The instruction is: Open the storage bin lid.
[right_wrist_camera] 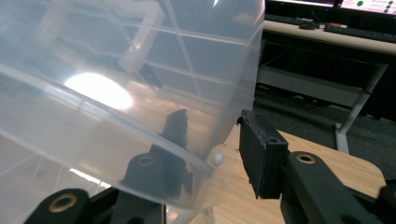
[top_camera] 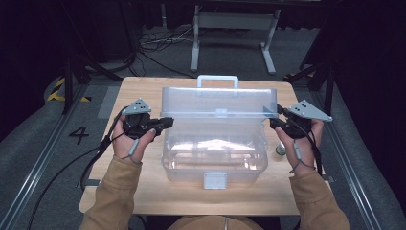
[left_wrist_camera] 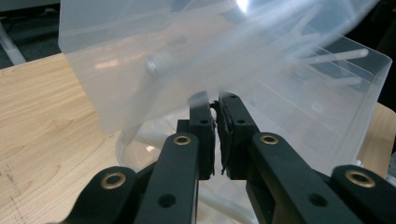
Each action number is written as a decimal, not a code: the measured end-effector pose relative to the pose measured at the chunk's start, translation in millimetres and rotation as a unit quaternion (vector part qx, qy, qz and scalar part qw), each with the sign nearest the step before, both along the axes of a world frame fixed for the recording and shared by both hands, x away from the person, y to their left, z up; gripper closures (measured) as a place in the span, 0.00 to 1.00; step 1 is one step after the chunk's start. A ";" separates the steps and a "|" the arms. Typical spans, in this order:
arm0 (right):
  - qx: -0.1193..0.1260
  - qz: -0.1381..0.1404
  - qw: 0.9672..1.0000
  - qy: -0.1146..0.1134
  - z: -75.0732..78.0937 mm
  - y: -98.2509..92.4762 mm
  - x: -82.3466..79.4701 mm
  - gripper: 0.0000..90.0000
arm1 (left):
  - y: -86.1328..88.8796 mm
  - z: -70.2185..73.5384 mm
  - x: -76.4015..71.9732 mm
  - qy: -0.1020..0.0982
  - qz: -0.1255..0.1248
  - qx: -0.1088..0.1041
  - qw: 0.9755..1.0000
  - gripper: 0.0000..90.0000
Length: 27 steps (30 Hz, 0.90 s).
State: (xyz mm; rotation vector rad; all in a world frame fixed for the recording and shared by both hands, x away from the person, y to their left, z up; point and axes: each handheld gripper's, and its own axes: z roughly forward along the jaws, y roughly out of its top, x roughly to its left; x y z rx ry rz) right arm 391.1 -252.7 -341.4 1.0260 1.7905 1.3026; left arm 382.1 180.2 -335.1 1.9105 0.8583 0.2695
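Clear plastic box [top_camera: 214, 160] sat mid-bench [top_camera: 143, 196], lid [top_camera: 218, 103] raised upright. Left hand-held gripper [top_camera: 167, 121] at box's left end, jaws nearly shut, nothing visibly clamped. Right hand-held gripper [right_wrist_camera: 210, 140] straddled lid's right edge, jaws half open, not pressing. Good practice: steady box with left, clamp lid edge squarely before swinging, slowly.

One jaw of the right claw [right_wrist_camera: 205, 154] is veiled behind the cloudy lid [right_wrist_camera: 126, 93], so only its dark outline can be made out. At 3 o'clock of the box [top_camera: 214, 158], a small green thing [top_camera: 280, 150] is half hidden by the right hand [top_camera: 299, 143] and cannot be identified. The box's contents are blurred by glare.
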 end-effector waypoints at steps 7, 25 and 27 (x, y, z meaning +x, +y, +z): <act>0.045 -0.009 0.999 -0.001 2.2 -0.2 9.1 0.68 | 0.0 -1.0 -5.4 0.007 -0.011 0.014 1.000 0.89; 0.054 -0.071 0.996 -0.014 16.3 11.3 19.1 0.82 | 3.8 8.0 -36.7 0.010 -0.056 0.017 0.998 0.74; 0.054 -0.073 0.996 -0.007 18.4 11.4 21.2 0.83 | 2.7 7.9 -42.6 0.013 -0.069 0.010 0.998 0.74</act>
